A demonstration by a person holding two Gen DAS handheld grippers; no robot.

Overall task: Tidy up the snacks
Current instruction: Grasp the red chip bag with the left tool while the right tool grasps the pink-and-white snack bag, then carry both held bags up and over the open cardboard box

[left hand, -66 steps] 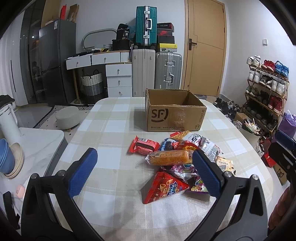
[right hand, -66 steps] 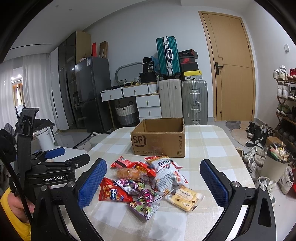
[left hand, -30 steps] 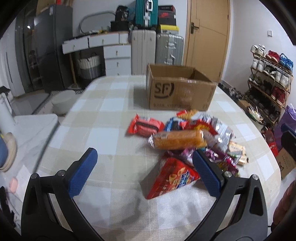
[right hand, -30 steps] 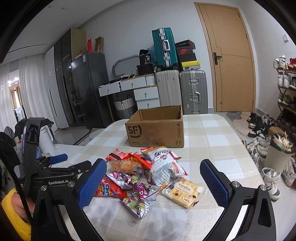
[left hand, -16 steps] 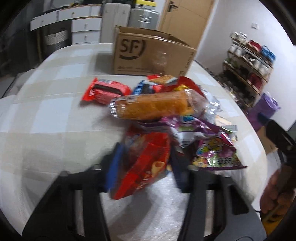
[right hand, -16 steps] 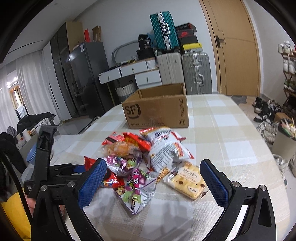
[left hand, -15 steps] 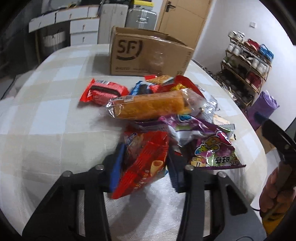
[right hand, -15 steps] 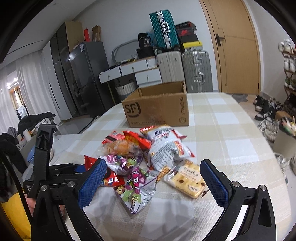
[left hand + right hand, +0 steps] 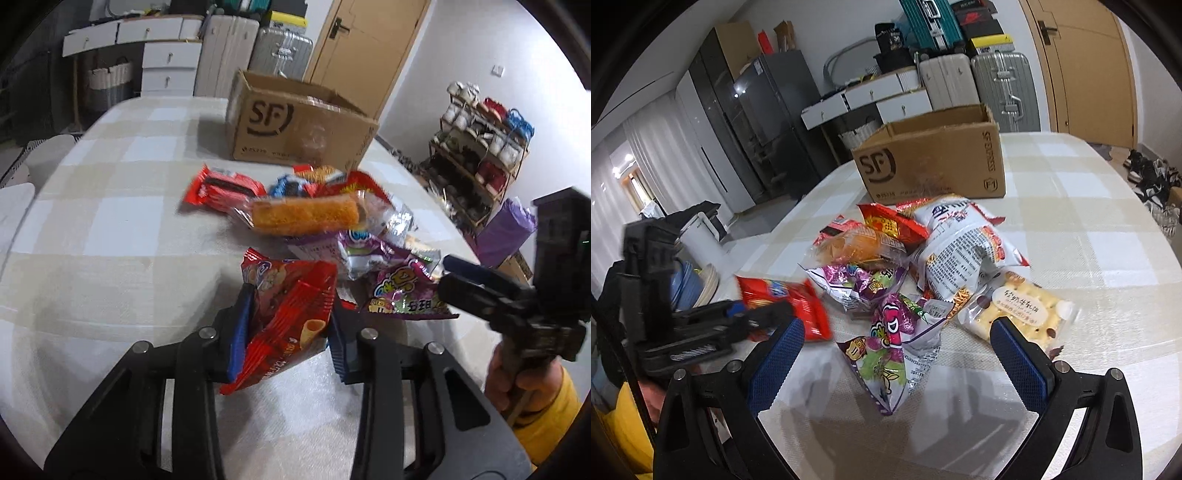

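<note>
While its jaws just closed, red snack bag (image 9: pixel 291 317) pinched inside left gripper (image 9: pixel 288 332); right gripper (image 9: pixel 897 354) agape

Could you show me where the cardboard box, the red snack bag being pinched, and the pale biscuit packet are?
cardboard box (image 9: pixel 934 166): right wrist view, front wall beside the printed logo.
red snack bag (image 9: pixel 295 314): left wrist view, crumpled middle, between the blue pads.
biscuit packet (image 9: pixel 1023 310): right wrist view, white label on top.
</note>
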